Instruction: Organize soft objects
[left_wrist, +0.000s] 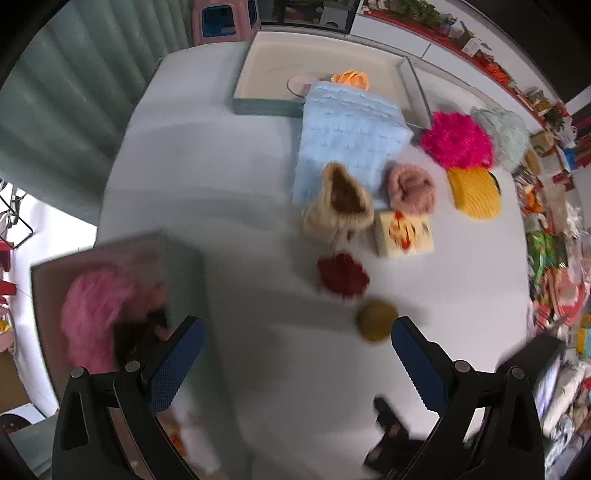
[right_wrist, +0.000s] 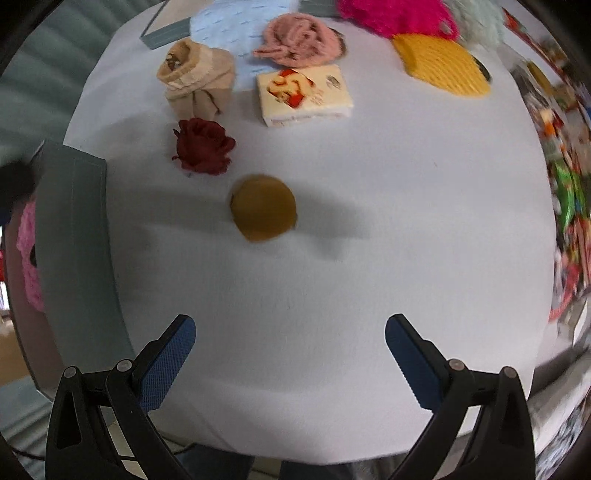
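Soft objects lie on a white table. A mustard ball sits mid-table, also in the left wrist view. Behind it are a dark red fabric rose, a beige knit hat, a dusty pink knit piece, a tissue pack, a yellow knit piece, a magenta fluffy piece and a blue cloth. A pink fluffy item lies in a grey box at the left. My left gripper is open and empty. My right gripper is open and empty, short of the ball.
A shallow tray at the table's far side holds an orange flower and a round pad. A pale fluffy item lies at the far right. Cluttered goods line the right side beyond the table edge.
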